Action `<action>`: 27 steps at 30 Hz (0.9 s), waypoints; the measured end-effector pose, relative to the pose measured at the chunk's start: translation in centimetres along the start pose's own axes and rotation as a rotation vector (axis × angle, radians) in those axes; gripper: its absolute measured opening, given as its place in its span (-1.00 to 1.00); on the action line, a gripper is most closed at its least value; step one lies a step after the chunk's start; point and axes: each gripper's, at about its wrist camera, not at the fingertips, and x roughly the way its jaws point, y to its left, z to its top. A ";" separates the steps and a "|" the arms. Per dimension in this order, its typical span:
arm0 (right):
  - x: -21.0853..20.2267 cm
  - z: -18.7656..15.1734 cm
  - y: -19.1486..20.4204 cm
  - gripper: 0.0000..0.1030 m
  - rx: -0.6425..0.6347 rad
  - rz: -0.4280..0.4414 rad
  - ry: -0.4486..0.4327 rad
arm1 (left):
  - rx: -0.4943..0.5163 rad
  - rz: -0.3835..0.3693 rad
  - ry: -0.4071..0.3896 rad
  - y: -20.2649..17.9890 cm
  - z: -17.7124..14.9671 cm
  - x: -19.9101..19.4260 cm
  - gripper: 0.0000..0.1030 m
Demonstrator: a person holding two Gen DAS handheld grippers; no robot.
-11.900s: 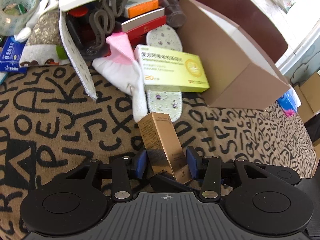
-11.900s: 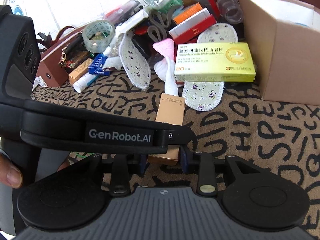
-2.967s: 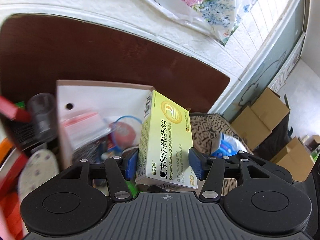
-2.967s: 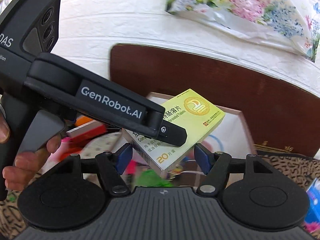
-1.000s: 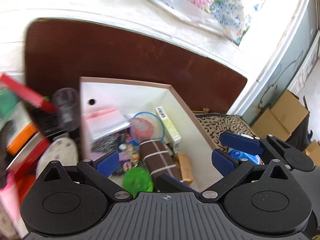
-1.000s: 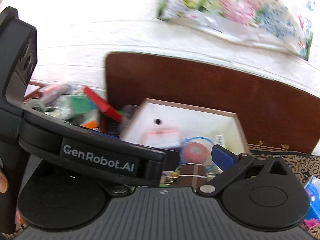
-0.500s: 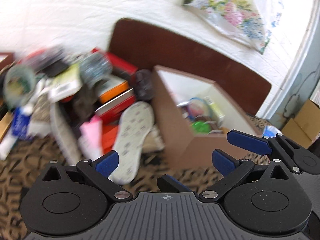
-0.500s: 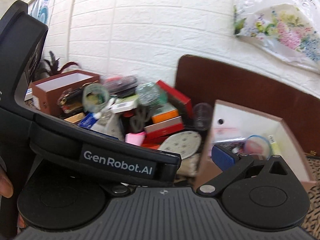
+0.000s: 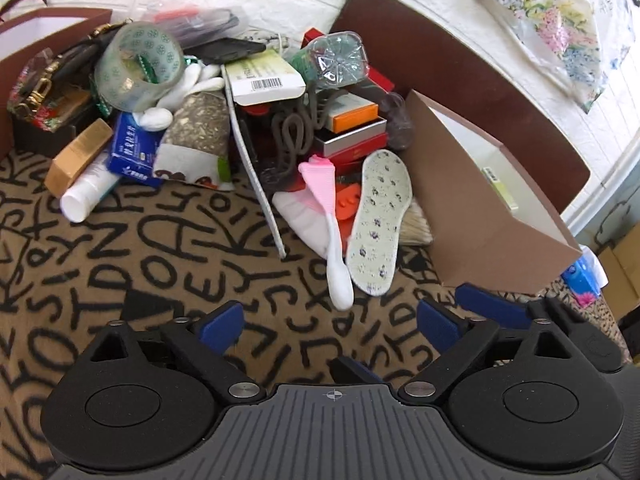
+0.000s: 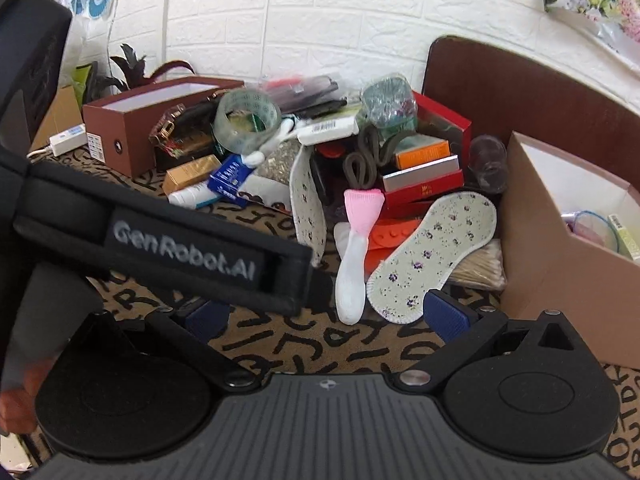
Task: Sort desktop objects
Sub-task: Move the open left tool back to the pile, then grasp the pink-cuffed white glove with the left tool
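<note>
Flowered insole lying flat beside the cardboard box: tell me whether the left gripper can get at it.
Probably yes. The left gripper is open, and the flowered insole lies uncovered just ahead; only the white-and-pink sock crowds its left edge.

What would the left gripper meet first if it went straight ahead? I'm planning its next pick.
Probably the white-and-pink sock, with the floral insole beside it; the open left gripper points at both. Depth is unclear.

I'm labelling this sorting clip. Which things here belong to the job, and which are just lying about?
Job:
cardboard box
flowered insole
pink-and-white sock
tape roll
blue carton
left gripper, open
right gripper, open

Lying about:
floral bag
patterned cloth
</note>
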 end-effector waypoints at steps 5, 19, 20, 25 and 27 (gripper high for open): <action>2.3 -0.5 -0.3 0.90 -0.016 -0.033 0.035 | 0.013 -0.035 0.055 0.5 1.8 2.4 0.62; 7.2 -0.2 -2.0 -0.07 0.009 -0.012 0.071 | 0.032 -0.072 0.147 0.3 4.1 8.5 -0.21; 7.4 -0.2 -2.0 -0.21 0.006 -0.011 0.073 | 0.025 -0.068 0.146 0.4 4.3 8.8 -0.26; 7.6 -0.2 -2.0 -0.74 0.009 0.000 0.083 | -0.015 -0.070 0.165 0.9 4.8 9.6 -0.93; 7.3 -0.2 -2.0 -0.85 0.016 0.022 0.083 | -0.016 -0.067 0.166 0.9 4.7 9.4 -1.00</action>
